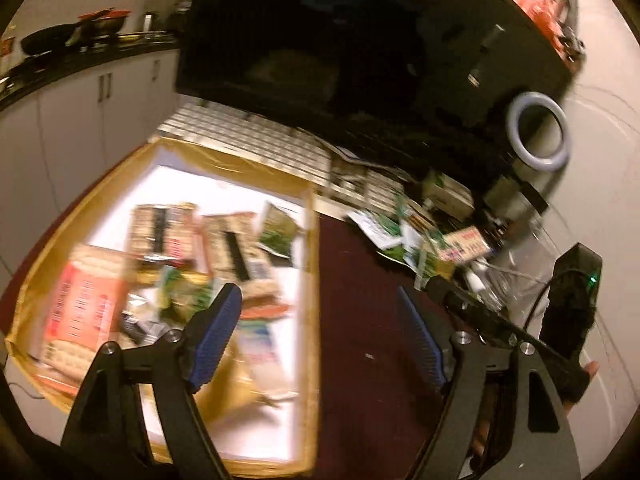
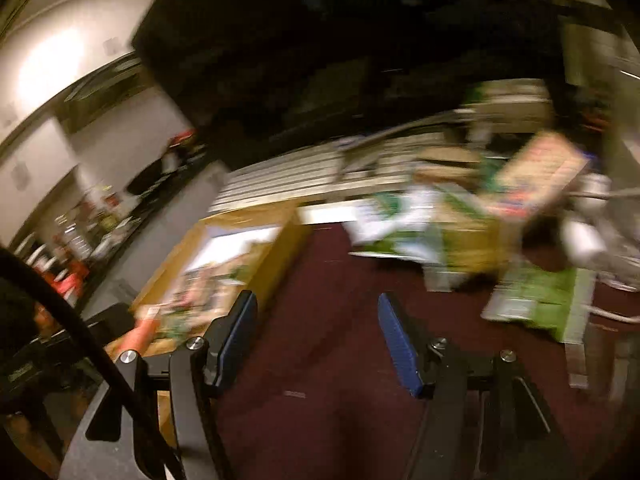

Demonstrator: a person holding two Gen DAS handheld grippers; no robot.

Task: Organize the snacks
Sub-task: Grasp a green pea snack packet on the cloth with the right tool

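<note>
A yellow-walled cardboard box (image 1: 312, 264) with a white floor holds several snack packets (image 1: 224, 244); it also shows in the right wrist view (image 2: 280, 240). A heap of loose green and white snack packets (image 1: 404, 236) lies on the dark red table to its right, blurred in the right wrist view (image 2: 432, 232). My left gripper (image 1: 320, 320) is open and empty above the box's right wall. My right gripper (image 2: 316, 328) is open and empty above the bare table, between box and heap. The right gripper's body (image 1: 572, 300) shows at the left view's right edge.
A large black monitor (image 1: 360, 40) stands behind a white keyboard (image 1: 256, 140). A ring light (image 1: 536, 132) and cables (image 1: 512, 272) sit at the back right. Kitchen cabinets (image 1: 80, 120) with pans lie far left. The dark red table (image 1: 360, 340) spreads beneath both grippers.
</note>
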